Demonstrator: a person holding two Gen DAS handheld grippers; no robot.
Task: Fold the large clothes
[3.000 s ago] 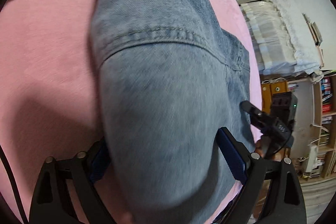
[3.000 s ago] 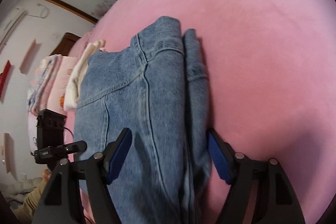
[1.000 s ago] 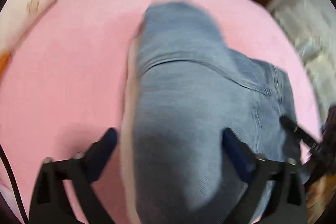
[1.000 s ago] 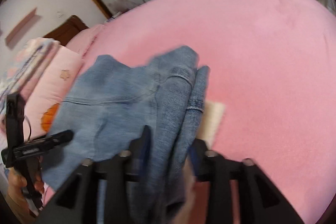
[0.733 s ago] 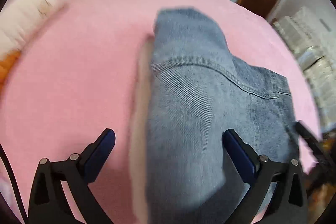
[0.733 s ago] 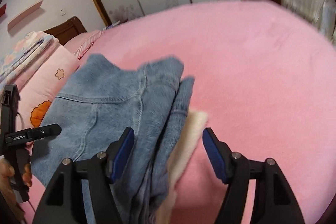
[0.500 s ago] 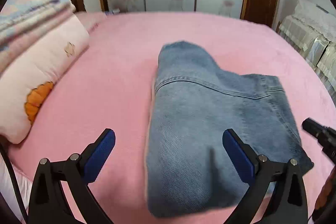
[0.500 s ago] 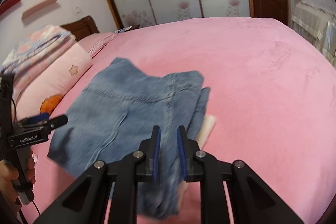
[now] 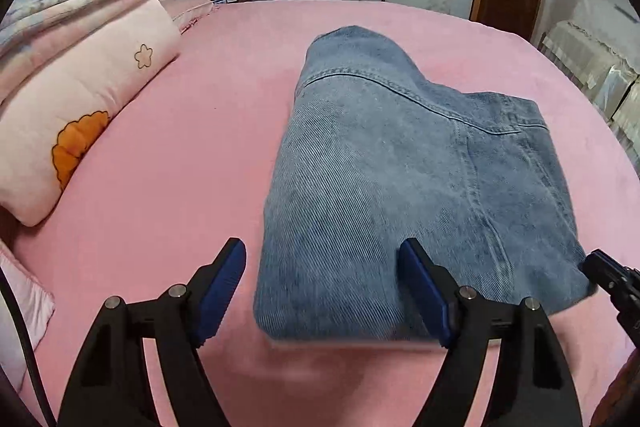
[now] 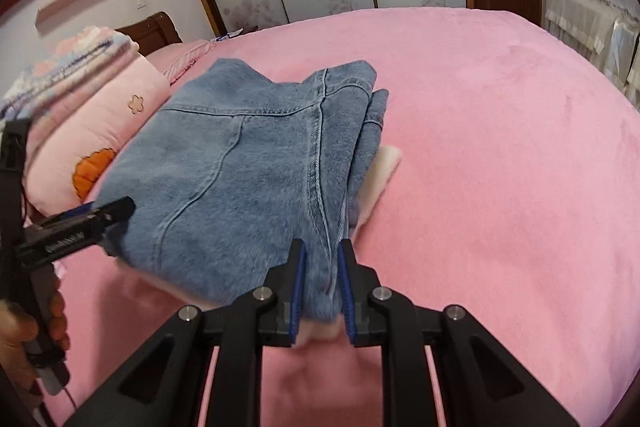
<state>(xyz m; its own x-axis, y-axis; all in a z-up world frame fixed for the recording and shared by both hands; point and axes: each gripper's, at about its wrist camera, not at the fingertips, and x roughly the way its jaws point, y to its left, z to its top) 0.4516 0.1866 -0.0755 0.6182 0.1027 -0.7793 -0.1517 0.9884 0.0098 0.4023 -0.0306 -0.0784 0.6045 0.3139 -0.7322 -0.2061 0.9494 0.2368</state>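
Folded denim garment [image 9: 404, 163] lying on the pink bed [image 9: 168, 163], beside stacked pink quilts [image 9: 76, 87]. The left hand-held gripper [image 9: 320, 287] has just been closing; its jaws stand wide apart, straddling the garment's near left corner, pads not pressing on it. The right hand-held gripper [image 10: 322, 291] is nearly shut, its blue pads [image 10: 298, 291] pinching the garment's near edge [image 10: 320, 283].

Bed [image 9: 168, 163]: covered in a plain pink plush sheet.
Folded jeans [image 9: 400, 163]: blue denim, lying flat near the middle of the bed.
Pink quilt [image 9: 80, 87]: folded, flower print, at the bed's left edge, apart from the jeans.
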